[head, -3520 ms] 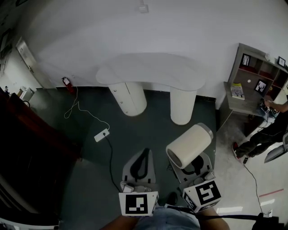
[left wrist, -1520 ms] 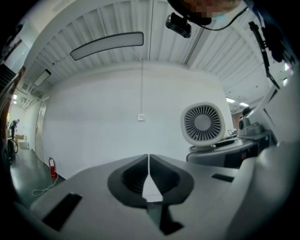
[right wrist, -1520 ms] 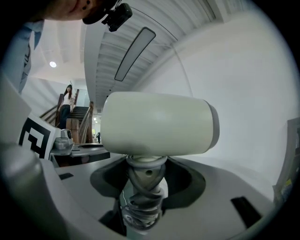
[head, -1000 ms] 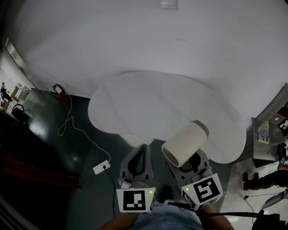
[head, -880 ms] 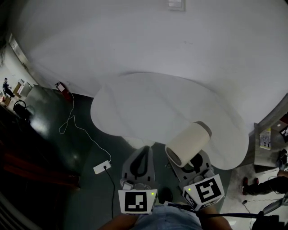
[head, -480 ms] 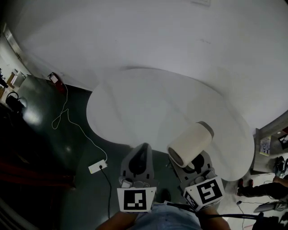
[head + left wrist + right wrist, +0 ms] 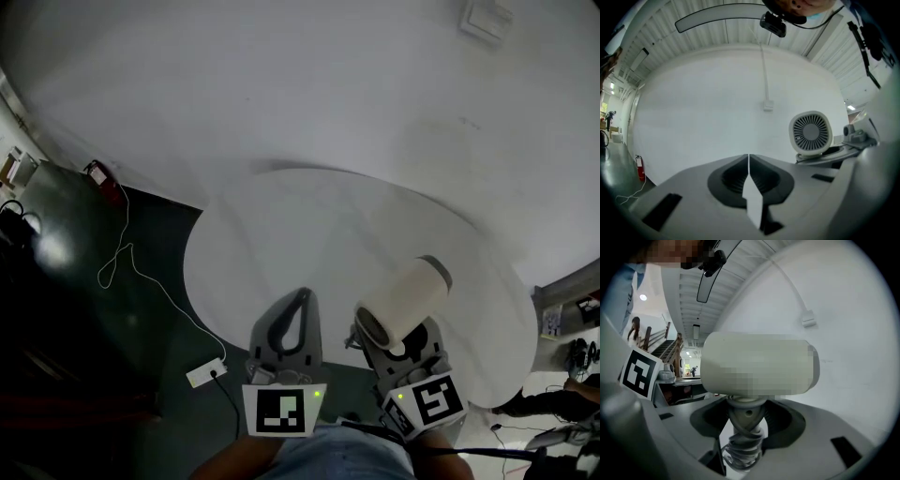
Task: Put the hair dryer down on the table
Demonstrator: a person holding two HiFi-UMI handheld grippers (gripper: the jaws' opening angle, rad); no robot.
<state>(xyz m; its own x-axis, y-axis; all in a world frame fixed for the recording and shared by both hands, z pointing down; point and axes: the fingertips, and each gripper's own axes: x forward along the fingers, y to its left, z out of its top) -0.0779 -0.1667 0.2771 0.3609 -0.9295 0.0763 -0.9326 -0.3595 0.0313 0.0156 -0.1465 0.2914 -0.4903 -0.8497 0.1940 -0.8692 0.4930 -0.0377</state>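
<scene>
Cream cylindrical hair dryer (image 7: 405,298) up in the air over the near edge of the curved white table (image 7: 309,225)
The right gripper (image 7: 401,349) clamps its cord-wrapped handle, barrel lying sideways above the jaws; the left gripper (image 7: 299,300) hangs alongside, jaws pressed together on nothing

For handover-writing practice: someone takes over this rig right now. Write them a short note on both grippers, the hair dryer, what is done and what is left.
The left gripper: jaws shut, nothing between them, held beside the right one.
The right gripper: jaws clamped on the handle of the hair dryer, barrel lying sideways above the jaws.
Dryer is up in the air near the front edge of the white table, not resting on it.
Done: dryer in grip, at the table.
Left: lower it onto the tabletop, open the right jaws, withdraw.
</scene>
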